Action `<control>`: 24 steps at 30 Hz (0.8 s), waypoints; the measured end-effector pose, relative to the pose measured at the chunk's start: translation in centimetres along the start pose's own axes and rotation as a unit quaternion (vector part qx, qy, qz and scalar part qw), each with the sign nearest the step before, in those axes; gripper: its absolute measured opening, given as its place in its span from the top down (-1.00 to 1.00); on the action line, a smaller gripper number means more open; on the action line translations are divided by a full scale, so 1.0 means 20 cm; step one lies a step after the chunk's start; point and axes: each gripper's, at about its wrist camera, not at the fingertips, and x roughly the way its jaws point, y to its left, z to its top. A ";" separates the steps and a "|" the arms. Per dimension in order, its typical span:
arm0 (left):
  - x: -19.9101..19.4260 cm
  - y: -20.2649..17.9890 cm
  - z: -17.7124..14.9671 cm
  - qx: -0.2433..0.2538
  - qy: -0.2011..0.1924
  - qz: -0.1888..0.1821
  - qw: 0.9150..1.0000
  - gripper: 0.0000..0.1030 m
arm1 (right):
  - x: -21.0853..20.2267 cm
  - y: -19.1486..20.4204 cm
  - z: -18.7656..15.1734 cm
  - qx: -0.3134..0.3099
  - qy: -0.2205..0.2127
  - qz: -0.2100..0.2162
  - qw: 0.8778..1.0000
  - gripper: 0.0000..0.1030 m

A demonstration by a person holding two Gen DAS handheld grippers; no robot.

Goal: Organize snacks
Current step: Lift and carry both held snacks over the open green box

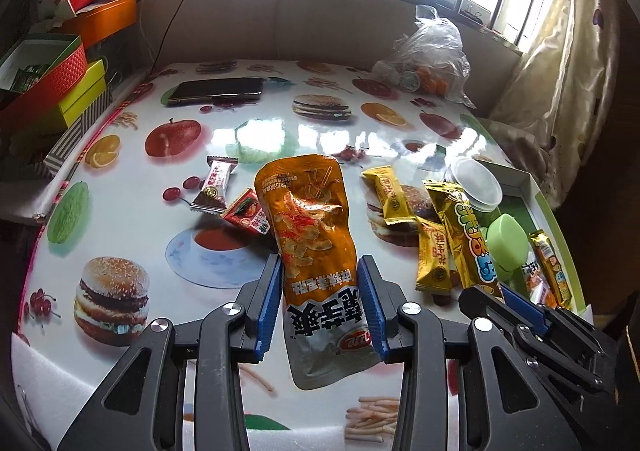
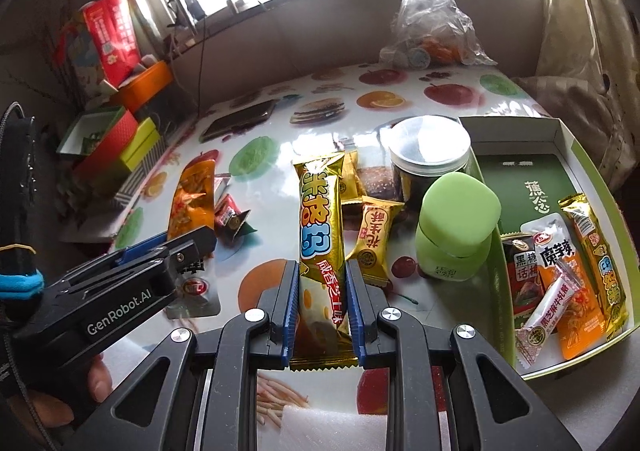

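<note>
Both grippers are loaded over the printed worktop (image 1: 256,139). The left gripper (image 1: 322,291) has its fingers closed on the lower half of an orange snack pouch (image 1: 308,219), which stands nearly upright between the blue pads, its silver bottom end hanging behind them; the right gripper (image 2: 322,303) has its fingers closed on the near end of a long gold snack bar (image 2: 320,219), whose far end reaches toward a clear-lidded jar (image 2: 430,155). Probable hazards: the pouch is slick, soft film gripped across an air-filled body, so it may slide or fold out of the pads in transit; the bar is held by one end only and may droop or swing against the green-capped bottle (image 2: 456,227) just beside it, tipping that bottle, on its way to the green-rimmed box (image 2: 532,127) at the right. The two grippers sit close and could collide. The right wrist view alone shows the box interior, already holding several packets (image 2: 560,283) along its near side, and the bottle's full shape; the left wrist view alone shows the pouch's full face, the small packets (image 1: 230,195) lying loose behind it, and two gold sachets (image 1: 408,219) left of the bar.
</note>
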 end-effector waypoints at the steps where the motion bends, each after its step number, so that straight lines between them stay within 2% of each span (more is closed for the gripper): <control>1: -0.01 -0.01 0.00 0.002 -0.001 -0.003 1.000 0.24 | -0.01 -0.01 0.00 0.001 -0.003 -0.002 1.000 0.59; 24: -0.07 -0.34 0.11 0.049 -0.010 -0.083 0.995 0.23 | -0.27 -0.27 0.04 0.046 -0.051 -0.058 0.996 0.59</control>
